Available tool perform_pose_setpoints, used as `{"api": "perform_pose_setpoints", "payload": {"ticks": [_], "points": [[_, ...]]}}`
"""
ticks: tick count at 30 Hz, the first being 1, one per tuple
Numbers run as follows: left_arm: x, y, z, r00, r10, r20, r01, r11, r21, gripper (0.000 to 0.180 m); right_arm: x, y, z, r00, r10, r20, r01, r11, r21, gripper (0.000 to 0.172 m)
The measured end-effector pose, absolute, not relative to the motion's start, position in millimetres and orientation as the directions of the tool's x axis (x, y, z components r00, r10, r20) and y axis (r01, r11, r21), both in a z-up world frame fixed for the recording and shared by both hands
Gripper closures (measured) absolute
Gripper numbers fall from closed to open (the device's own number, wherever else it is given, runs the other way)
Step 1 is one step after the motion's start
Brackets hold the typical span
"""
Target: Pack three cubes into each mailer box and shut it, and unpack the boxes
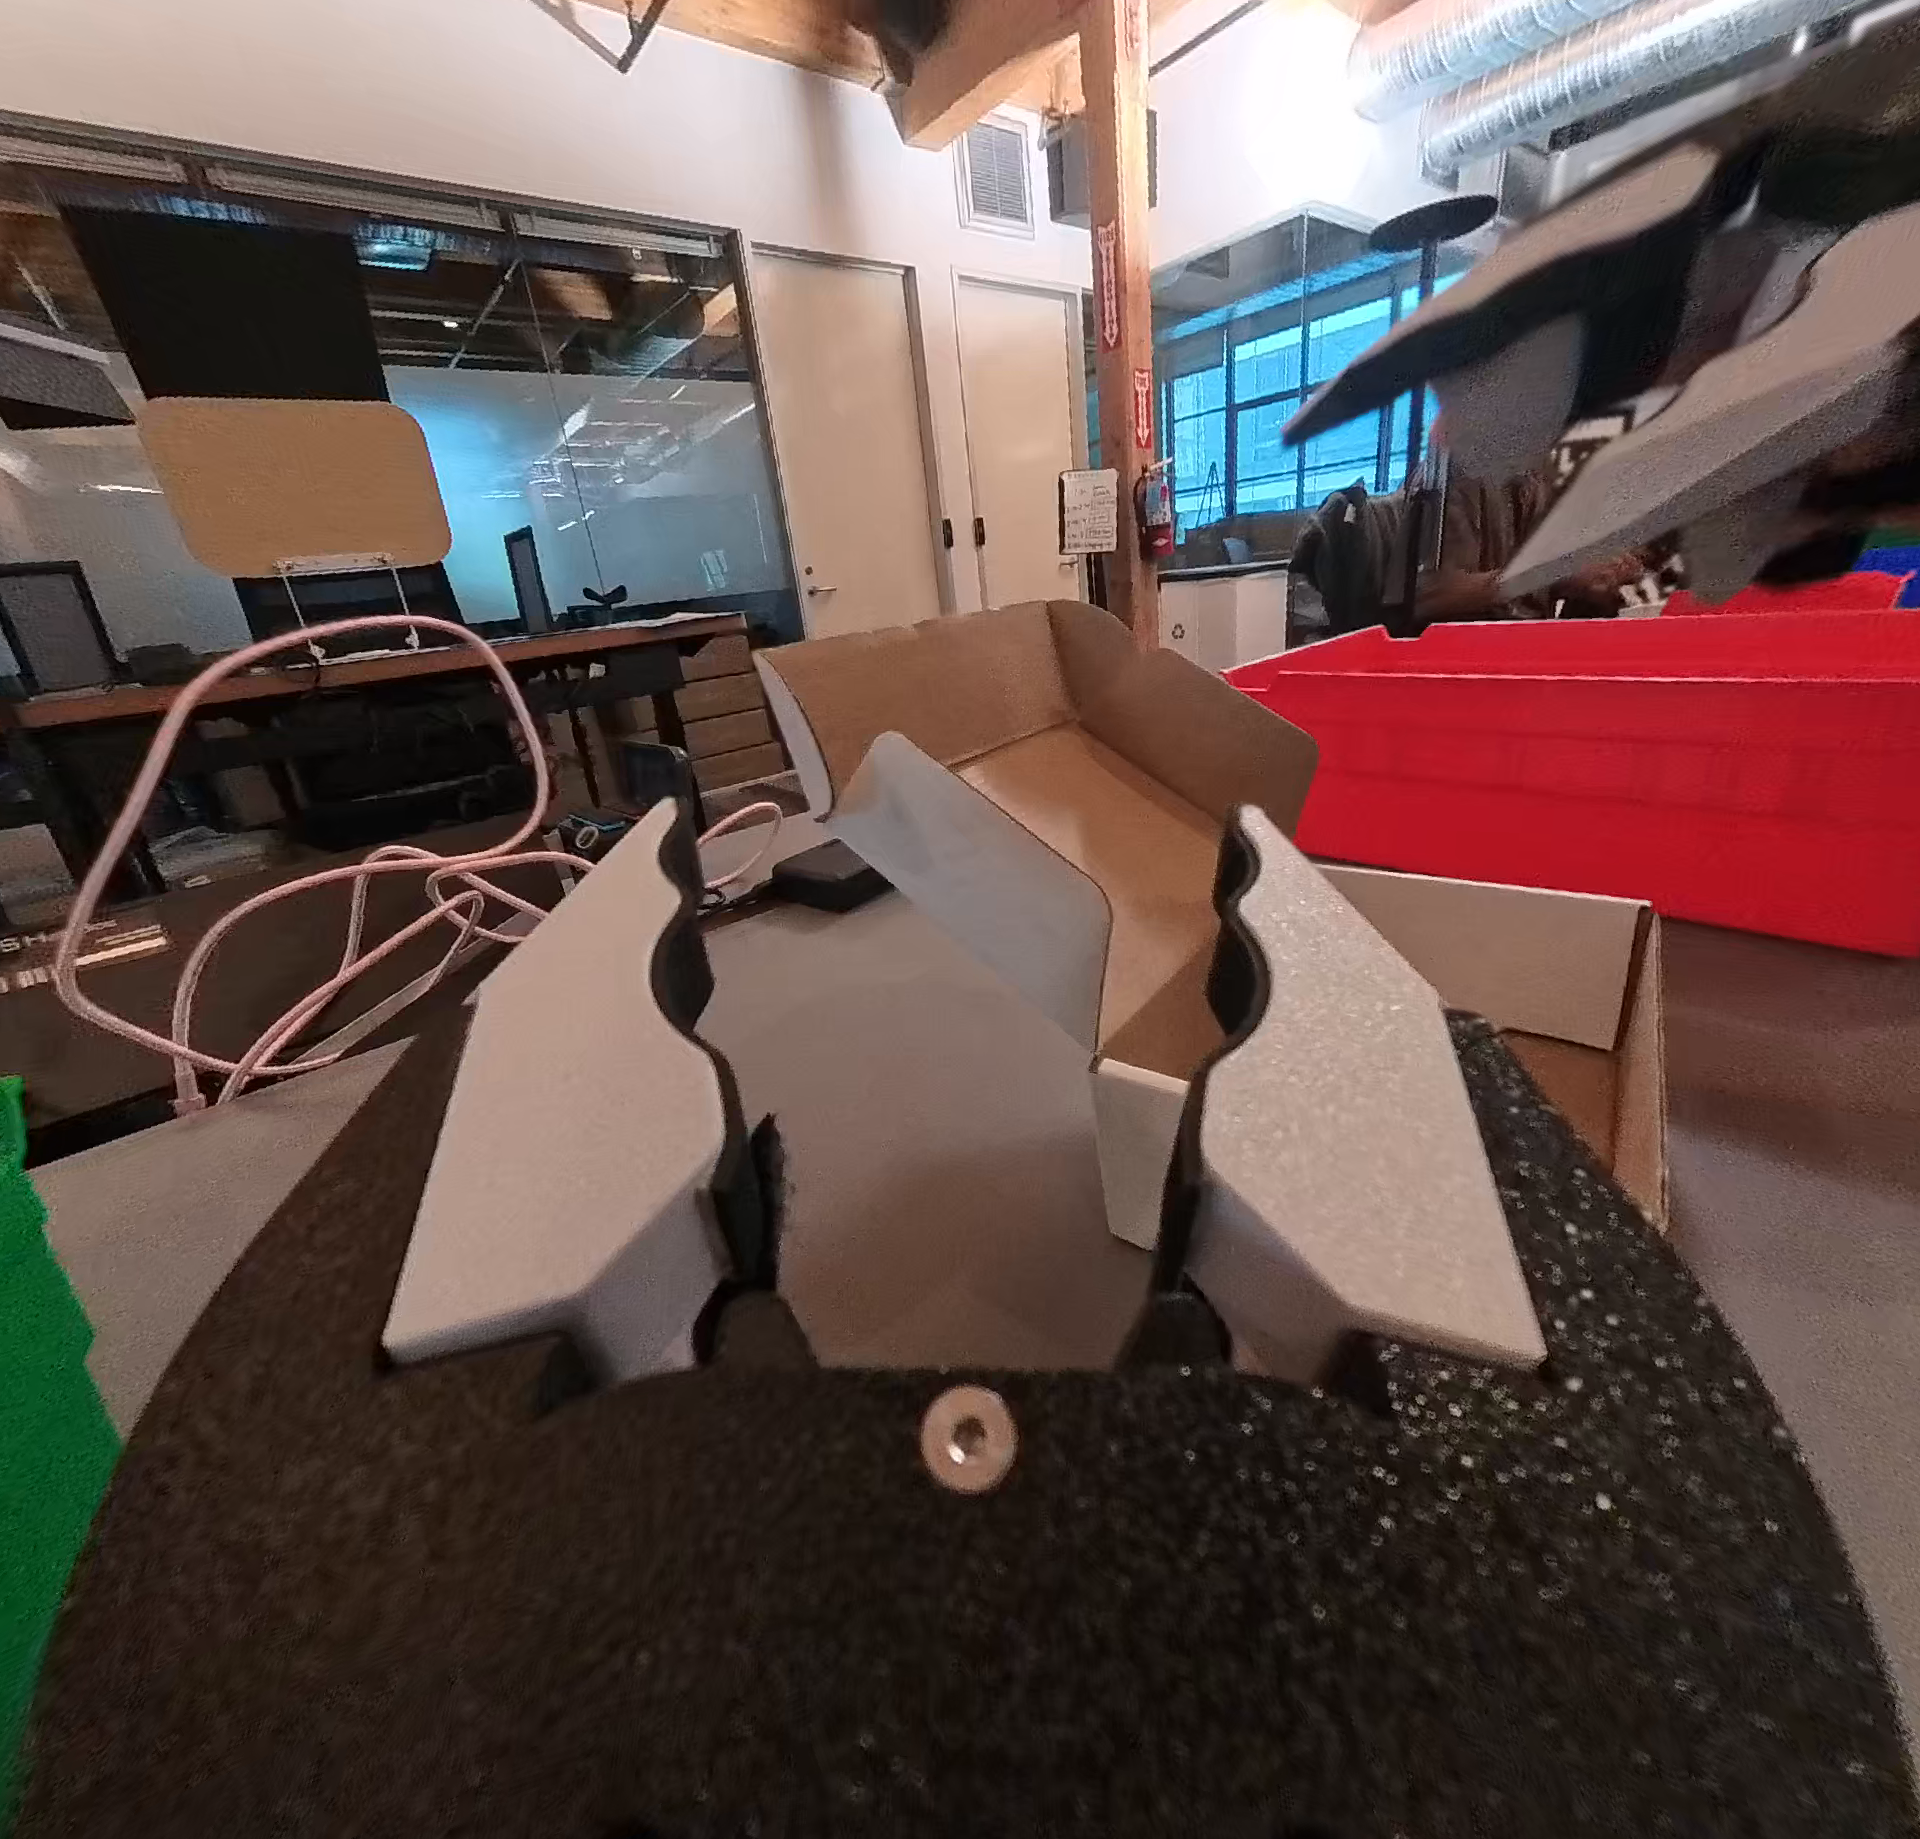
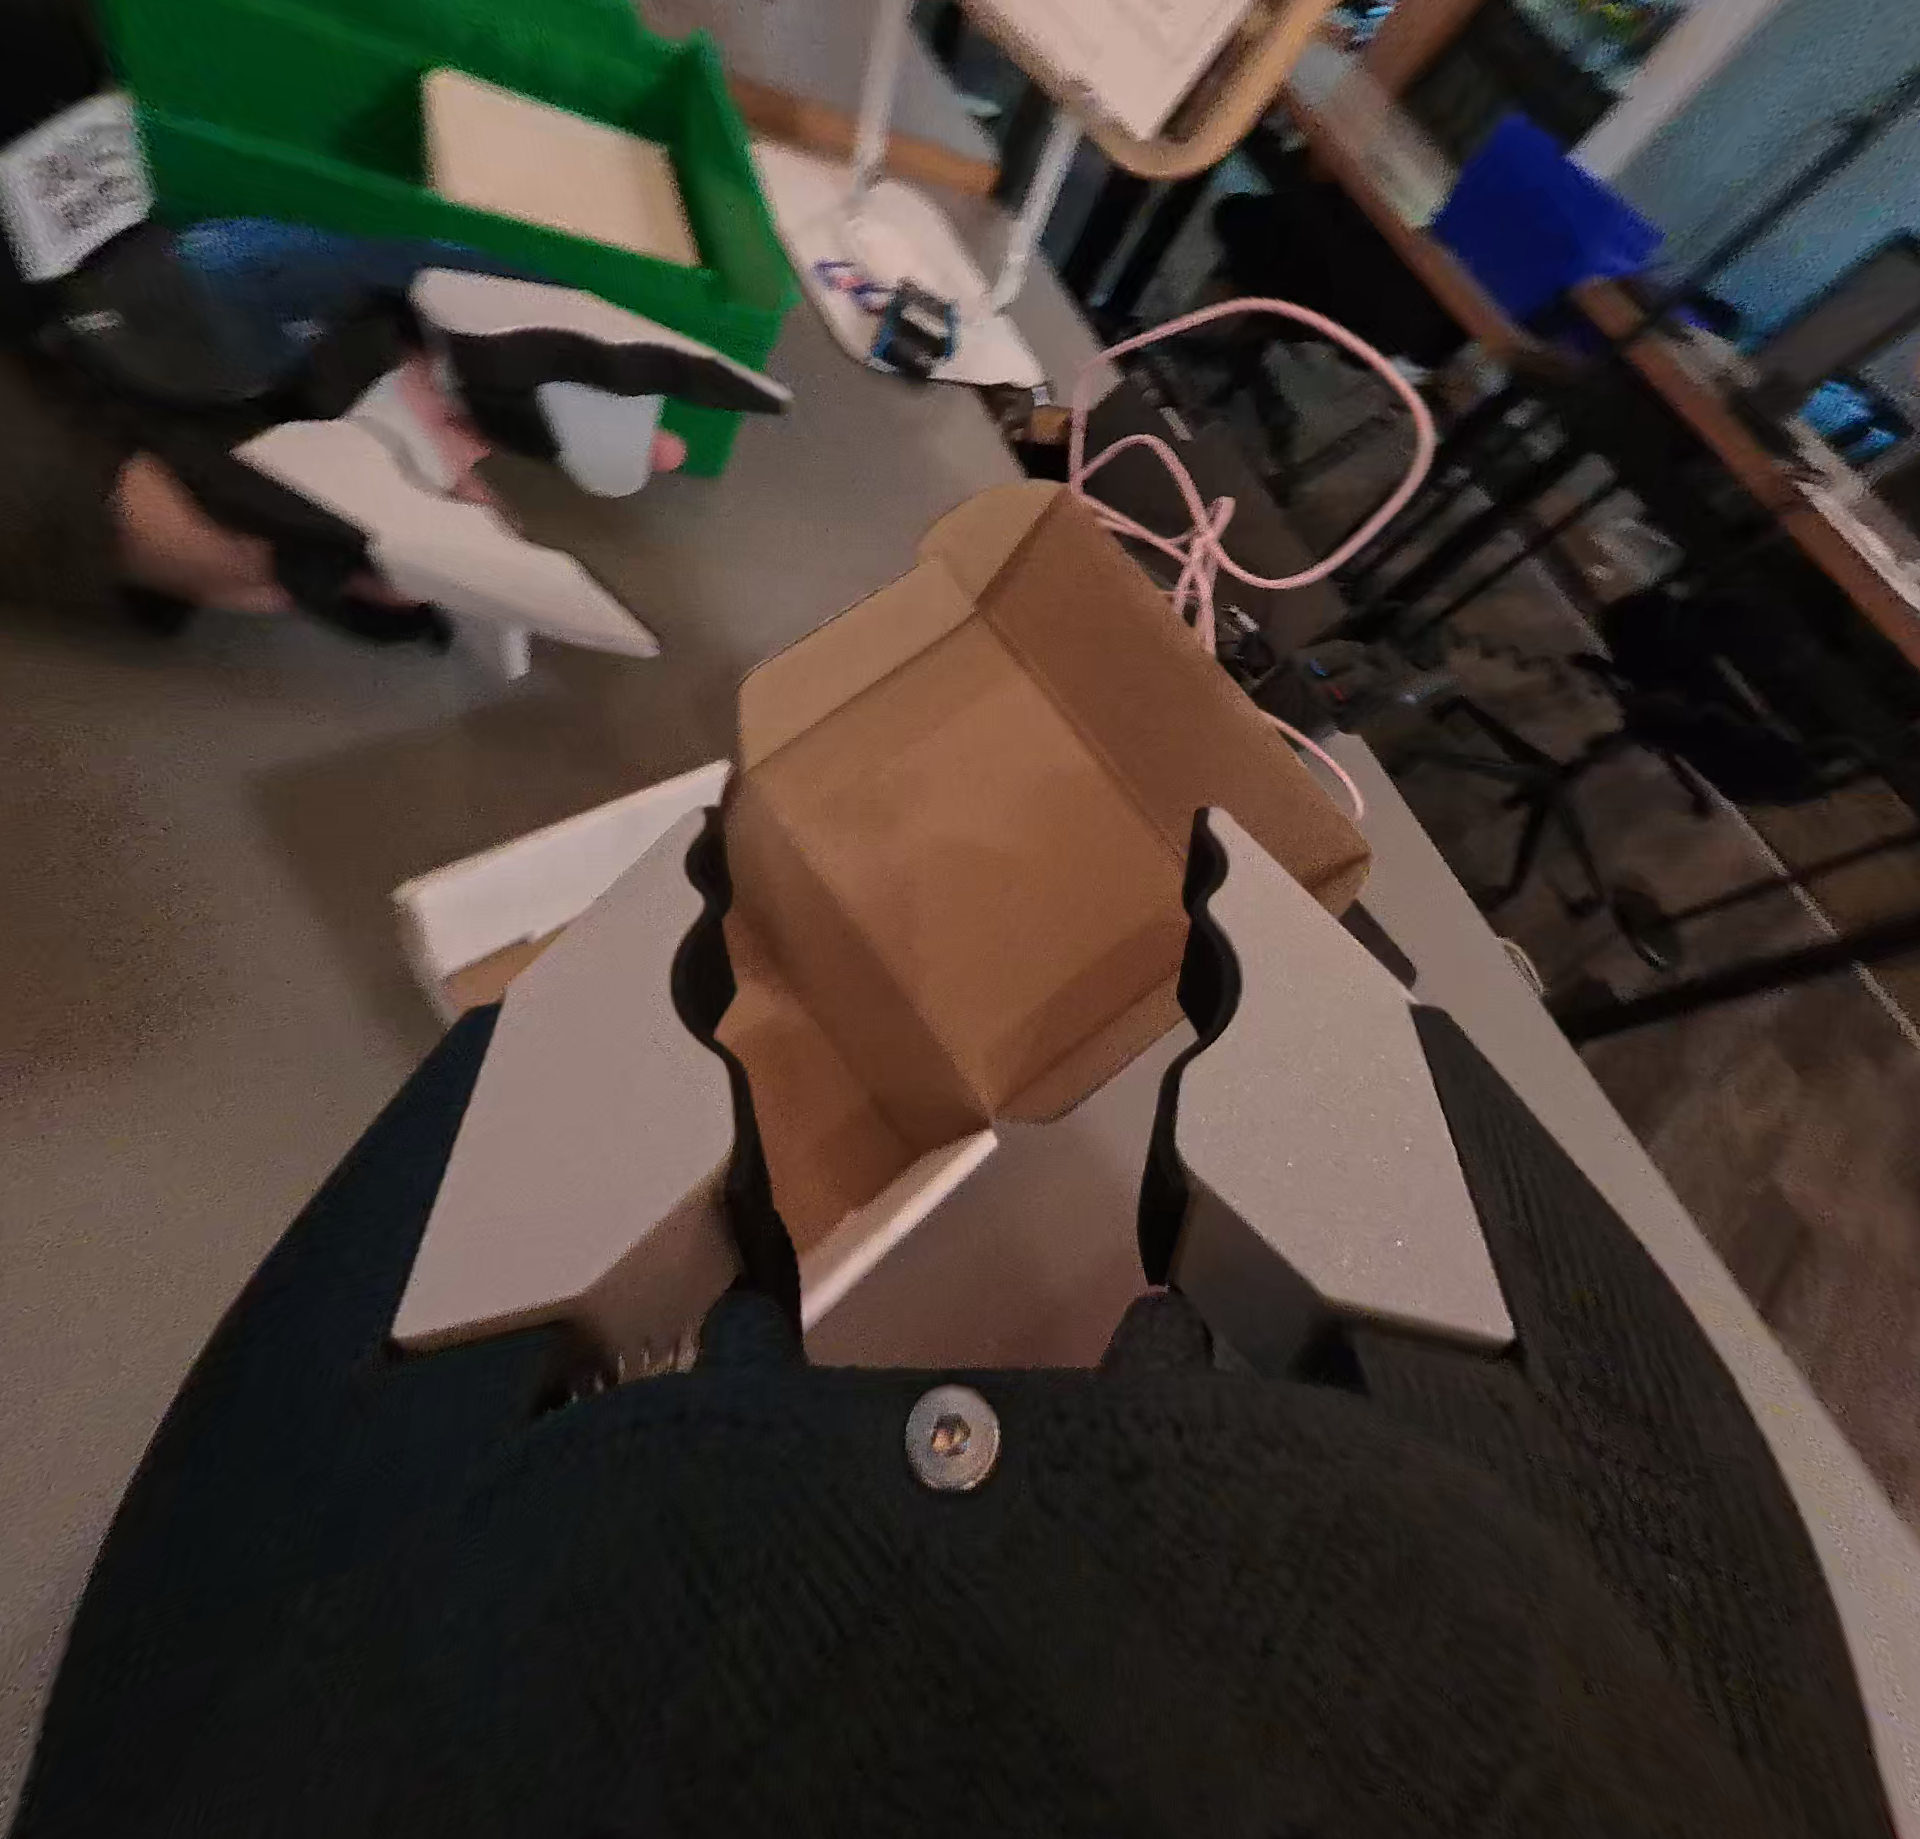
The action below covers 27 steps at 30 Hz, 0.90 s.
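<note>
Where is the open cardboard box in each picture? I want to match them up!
Left wrist view: the open mailer box sits in the middle, just beyond the left gripper, lid flaps up, brown inside.
Right wrist view: the same box fills the middle, seen from above between the open fingers of the right gripper.
Shared landmark: the pink cable looping on the table just past the box.

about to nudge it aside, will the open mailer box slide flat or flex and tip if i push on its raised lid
Likely flex first: the mailer box is thin folded cardboard, and its lid stands on a crease. It looks empty, so probably light and apt to skid on the smooth table. Pushing the low wall seems steadier.
</note>
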<state>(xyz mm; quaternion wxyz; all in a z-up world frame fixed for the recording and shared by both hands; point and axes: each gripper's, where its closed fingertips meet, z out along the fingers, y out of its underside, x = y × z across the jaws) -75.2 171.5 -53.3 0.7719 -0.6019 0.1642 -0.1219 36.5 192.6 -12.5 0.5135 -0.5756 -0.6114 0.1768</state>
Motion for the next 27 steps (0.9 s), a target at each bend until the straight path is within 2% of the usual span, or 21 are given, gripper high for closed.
{"api": "perform_pose_setpoints", "payload": {"ticks": [3,6,8,10,13,16,19,23,27], "points": [[-75,170,-51,0.916,-0.388,-0.104,-0.003,0.254,-0.967,0.086,34,222,-28,0.414,0.827,0.38,0.44,0.183,-0.879,0.089],[-71,168,-52,0.908,-0.401,-0.119,-0.013,0.257,-0.966,0.091,56,241,-34,0.605,0.749,0.269,0.286,0.111,-0.952,0.101],[-71,168,-53,0.909,-0.398,-0.119,-0.014,0.258,-0.966,0.093,67,245,-35,0.649,0.737,0.188,0.205,0.068,-0.976,0.116],[-74,169,-53,0.913,-0.396,-0.093,0.011,0.253,-0.967,0.097,77,253,-39,0.69,0.701,0.178,0.2,0.052,-0.979,0.123],[-89,177,-55,0.936,-0.349,0.038,0.116,0.207,-0.972,0.111,82,262,-60,0.705,0.697,0.131,0.21,-0.028,-0.977,0.13],[-107,182,-52,0.939,-0.282,0.196,0.254,0.186,-0.949,0.113,82,267,-71,0.705,0.708,-0.036,0.107,-0.157,-0.982,0.13],[-114,188,-57,0.95,-0.243,0.196,0.239,0.161,-0.958,0.107,78,267,-79,0.666,0.729,-0.16,0.034,-0.245,-0.969,0.132],[-120,197,-62,0.949,-0.2,0.243,0.261,0.067,-0.963,0.091,73,266,-89,0.647,0.741,-0.18,0.053,-0.28,-0.959,0.137],[-78,198,-63,0.756,-0.431,0.494,0.467,-0.174,-0.867,0.103,66,262,-99,0.635,0.755,-0.163,0.118,-0.303,-0.946,0.141]]}}
